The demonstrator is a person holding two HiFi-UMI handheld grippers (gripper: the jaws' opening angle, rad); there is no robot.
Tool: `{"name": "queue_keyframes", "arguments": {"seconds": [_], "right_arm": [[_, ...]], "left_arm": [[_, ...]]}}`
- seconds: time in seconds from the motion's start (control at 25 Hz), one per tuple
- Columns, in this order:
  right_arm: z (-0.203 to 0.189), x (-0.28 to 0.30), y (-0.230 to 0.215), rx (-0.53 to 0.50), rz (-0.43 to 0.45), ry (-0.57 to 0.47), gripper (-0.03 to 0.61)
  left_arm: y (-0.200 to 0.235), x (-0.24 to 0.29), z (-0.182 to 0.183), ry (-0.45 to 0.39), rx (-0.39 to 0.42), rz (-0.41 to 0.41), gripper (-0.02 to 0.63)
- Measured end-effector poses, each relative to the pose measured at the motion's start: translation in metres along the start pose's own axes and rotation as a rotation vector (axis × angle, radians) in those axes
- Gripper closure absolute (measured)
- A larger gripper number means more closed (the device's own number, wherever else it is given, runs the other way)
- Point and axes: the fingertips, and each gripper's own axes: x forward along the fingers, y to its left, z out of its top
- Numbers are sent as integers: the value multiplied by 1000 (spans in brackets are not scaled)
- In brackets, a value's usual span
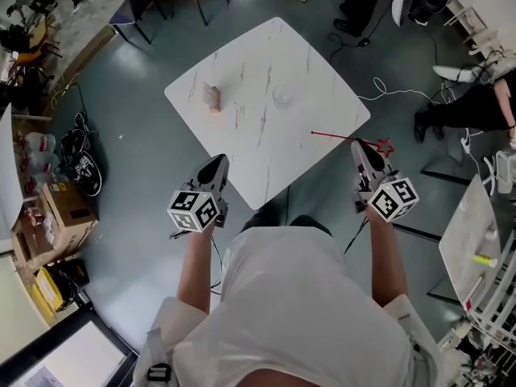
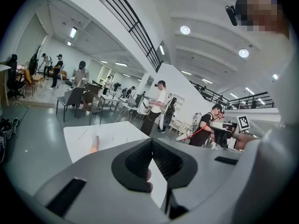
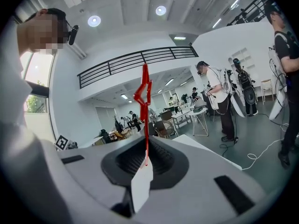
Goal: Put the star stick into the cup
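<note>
The red star stick (image 1: 355,139) is held in my right gripper (image 1: 357,146), which is shut on it just off the white table's (image 1: 242,63) right edge. Its thin shaft reaches left over the table and its star points right. In the right gripper view the star stick (image 3: 144,101) rises straight up from the closed jaws of my right gripper (image 3: 145,160). The clear cup (image 1: 282,97) stands upright near the table's middle, well ahead of both grippers. My left gripper (image 1: 218,161) hovers shut and empty over the table's near corner. In its own view the left gripper (image 2: 150,148) has jaws meeting.
A small wooden block (image 1: 212,97) stands on the table left of the cup; it shows again as the block (image 2: 95,145). Cardboard boxes (image 1: 64,216) and bags lie on the floor at left. Cables (image 1: 395,95), a second table (image 1: 472,240) and a person's legs are at right.
</note>
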Motion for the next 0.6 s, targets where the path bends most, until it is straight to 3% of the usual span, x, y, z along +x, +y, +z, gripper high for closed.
{"name": "queue_keyframes", "arguments": {"seconds": [0.28,0.6], "right_arm": [[-6,24,4,-23,4,38,546],[-6,38,-21,-11,43,70,546]], "left_arm": [[16,6,6,7,-15,-5,600],[5,19,-6,12,-37,28,600]]}}
